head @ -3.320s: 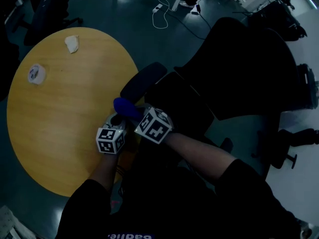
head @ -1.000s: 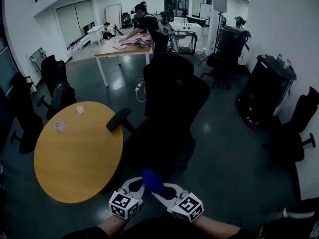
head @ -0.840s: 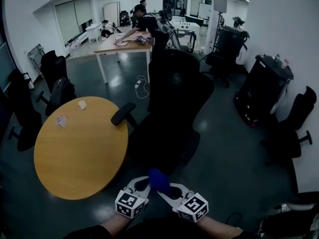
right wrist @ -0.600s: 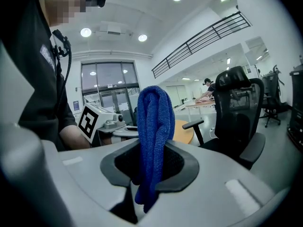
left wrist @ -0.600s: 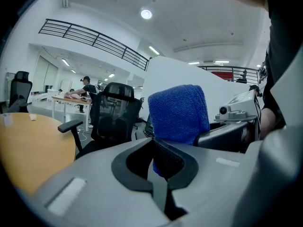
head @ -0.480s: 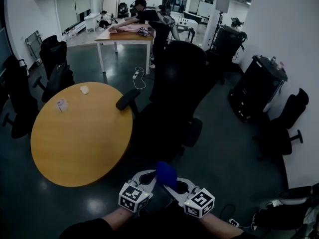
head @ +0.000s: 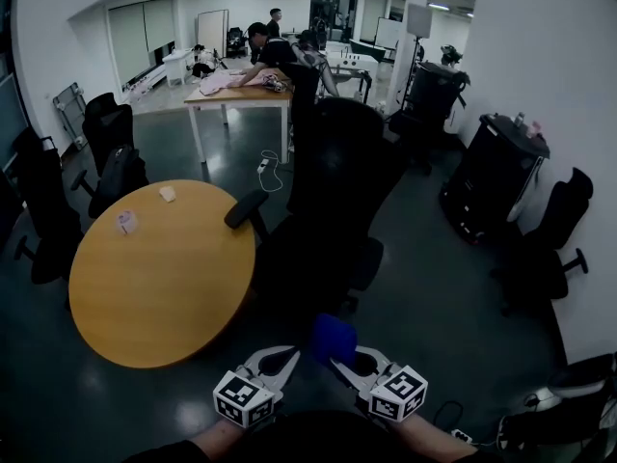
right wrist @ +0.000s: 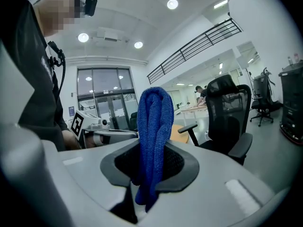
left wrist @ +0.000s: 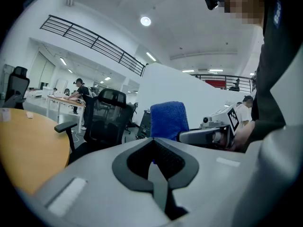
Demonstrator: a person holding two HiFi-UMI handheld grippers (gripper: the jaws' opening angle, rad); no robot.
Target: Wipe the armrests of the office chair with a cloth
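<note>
**Cloth gripped, held clear of chair**

Head view. At the bottom edge, left tool [head: 278,360] and right tool [head: 339,363] side by side, tips angled toward each other. Clamped in the right tool: blue cloth [head: 334,338], bunched, standing up above the tips. Well apart from the black office chair [head: 333,191] ahead, touching neither armrest. Table-side armrest [head: 244,208] just beside the rim of the round wooden tabletop [head: 154,278]; other armrest [head: 367,262] on the chair's far side. Two small pale items on the tabletop, too small to identify.

Left gripper view. Left tool [left wrist: 154,161] clenched, jaws together, nothing between them. Past the tips, cloth [left wrist: 168,119] upright in the right tool [left wrist: 204,135]. Further back at left, office chair [left wrist: 106,119], table-side armrest [left wrist: 65,126] and tabletop [left wrist: 26,145].

Right gripper view. Right tool [right wrist: 143,170] pinching the cloth [right wrist: 152,126]: folded fabric rising above the jaws, loose end hanging below. Left tool [right wrist: 105,135] behind at left. Office chair [right wrist: 228,112] at right, table-side armrest [right wrist: 187,126] and other armrest [right wrist: 240,146] both bare.
</note>
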